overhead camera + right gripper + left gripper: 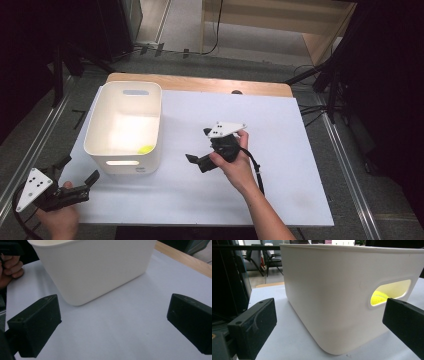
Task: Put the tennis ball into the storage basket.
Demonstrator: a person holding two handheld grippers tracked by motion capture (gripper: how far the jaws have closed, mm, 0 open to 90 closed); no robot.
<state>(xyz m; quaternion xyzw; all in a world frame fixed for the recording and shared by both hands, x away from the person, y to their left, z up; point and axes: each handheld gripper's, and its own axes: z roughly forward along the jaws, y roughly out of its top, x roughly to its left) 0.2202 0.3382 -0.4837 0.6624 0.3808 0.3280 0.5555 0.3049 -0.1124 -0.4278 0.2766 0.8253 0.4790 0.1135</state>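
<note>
A white plastic bin [125,107] stands on the left half of the white table sheet [285,165]. A yellow-green ball [146,149] lies in its near right corner and glows through the handle slot as the ball [379,297]. My left gripper [79,169] is at the sheet's near left corner, open and empty, facing the bin's near wall [332,297]. My right gripper [198,145] is held just right of the bin, jaws wide open and empty, pointing left at the bin [92,265]. In its own view, the left gripper [329,322] frames the bin's corner.
A wooden table edge [220,85] runs along the far side of the sheet. Metal rails [345,165] flank the table on both sides. A person's other hand [10,267] appears beside the bin in the right gripper view. Bare sheet lies under the right gripper [112,322].
</note>
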